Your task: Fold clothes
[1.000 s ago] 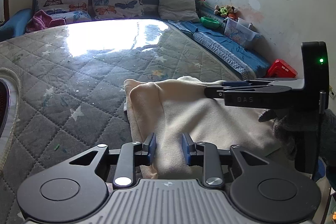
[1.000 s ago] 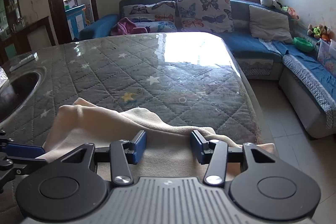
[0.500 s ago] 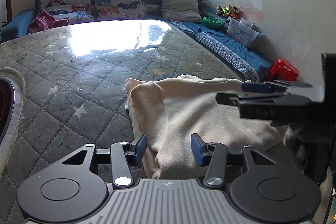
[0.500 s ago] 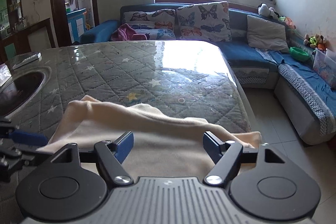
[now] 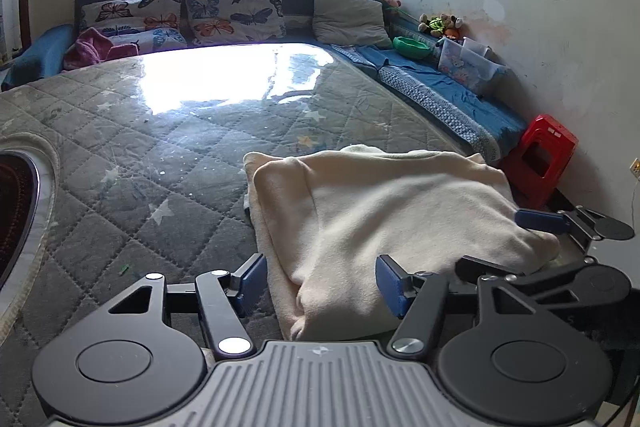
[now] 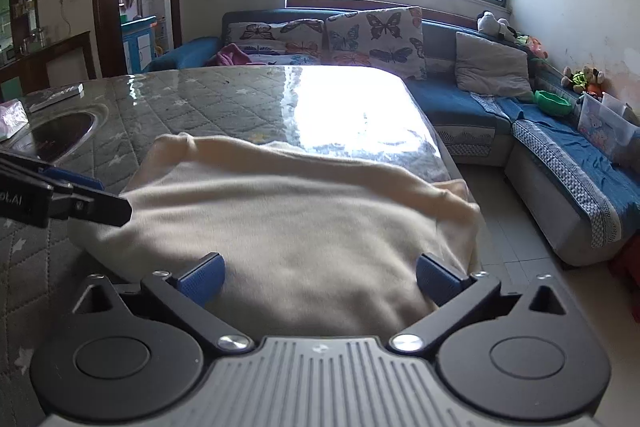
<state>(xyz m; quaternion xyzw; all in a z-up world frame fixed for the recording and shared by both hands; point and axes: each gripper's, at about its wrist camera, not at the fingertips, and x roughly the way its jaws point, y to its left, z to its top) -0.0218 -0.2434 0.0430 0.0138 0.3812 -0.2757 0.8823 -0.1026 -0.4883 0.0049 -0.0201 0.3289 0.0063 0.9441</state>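
Over the last second both grippers had let go: the left gripper [image 5: 318,285], low in the middle of its own view, had spread its blue pads from a narrow pinch to a wide gap, and the right gripper [image 6: 318,277] had done the same, so that each now stood released with nothing between its fingers. The cream garment [image 5: 384,219] lay folded on the quilted grey table cover [image 5: 160,163], filling the lower right of the left view and the centre of the right view, close to the table's right edge with one corner hanging a little past it. I took that to mean a fold had just been laid down and dropped, and that the next fold or a smoothing pass was what remained. In the left view the bundle ran longer from left to right than from near to far, its long axis crossing the frame, its rounded fold edge facing the upper left and its looser, thicker end toward the right gripper's pad [image 5: 542,221] at the right. I could not tell which end was the collar or the hem
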